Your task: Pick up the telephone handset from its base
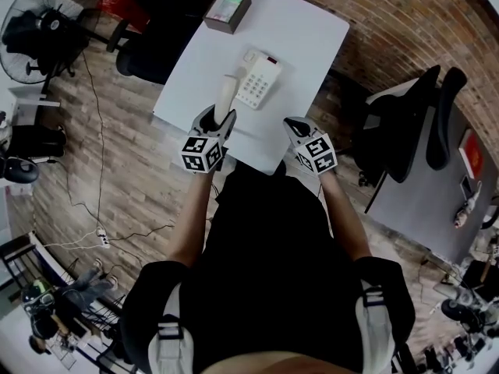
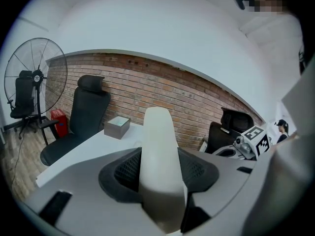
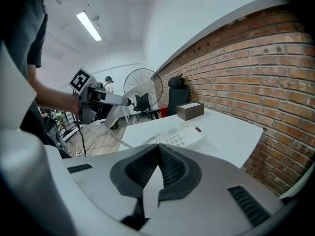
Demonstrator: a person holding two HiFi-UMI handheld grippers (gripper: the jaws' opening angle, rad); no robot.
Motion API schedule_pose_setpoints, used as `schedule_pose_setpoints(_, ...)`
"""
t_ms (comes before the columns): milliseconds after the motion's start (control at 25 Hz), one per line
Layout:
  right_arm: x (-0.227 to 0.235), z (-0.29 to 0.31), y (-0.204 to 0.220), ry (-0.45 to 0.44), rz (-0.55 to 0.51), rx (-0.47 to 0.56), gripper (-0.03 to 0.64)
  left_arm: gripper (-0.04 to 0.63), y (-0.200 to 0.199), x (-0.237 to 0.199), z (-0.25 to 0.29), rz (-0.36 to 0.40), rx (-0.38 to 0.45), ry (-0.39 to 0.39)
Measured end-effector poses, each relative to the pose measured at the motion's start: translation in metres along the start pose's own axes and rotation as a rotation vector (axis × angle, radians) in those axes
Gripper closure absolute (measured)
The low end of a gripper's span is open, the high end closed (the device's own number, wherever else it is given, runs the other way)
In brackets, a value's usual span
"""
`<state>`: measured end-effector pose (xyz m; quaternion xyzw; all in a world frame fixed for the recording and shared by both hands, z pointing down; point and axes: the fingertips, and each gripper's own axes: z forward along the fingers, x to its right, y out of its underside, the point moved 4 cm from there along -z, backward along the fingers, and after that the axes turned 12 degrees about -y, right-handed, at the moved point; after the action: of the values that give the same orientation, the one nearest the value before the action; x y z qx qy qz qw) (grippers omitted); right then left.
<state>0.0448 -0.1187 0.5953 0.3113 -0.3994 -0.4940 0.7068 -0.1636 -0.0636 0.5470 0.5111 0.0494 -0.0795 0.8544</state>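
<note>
Though the handset [image 1: 227, 96] sat clamped in the left tongs [image 1: 221, 118], raised off its base [image 1: 259, 82] over the worktop [image 1: 312, 37], the lift seemed unfinished. Right tongs [image 1: 295, 123] closed, empty. Next: firm grip, carry it clear.

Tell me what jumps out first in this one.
The cream handset, clamped in the left gripper, stands lifted off the telephone base in the middle of the white table. The right gripper hangs empty, jaws together, at its near edge. A grey box sits at the far end.
</note>
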Motion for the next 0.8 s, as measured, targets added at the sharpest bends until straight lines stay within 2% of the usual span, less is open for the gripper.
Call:
schedule_pose_setpoints(240,-0.001,-0.006,0.004,-0.028,-0.018,-0.006,0.62,0.376,0.002,0.014,-0.013,0.025,0.017,-0.024)
schedule_pose_setpoints(800,-0.008,-0.015,0.017,-0.073,-0.045,-0.017,0.618,0.376,0.017,0.028,-0.037,0.017,0.025,-0.069)
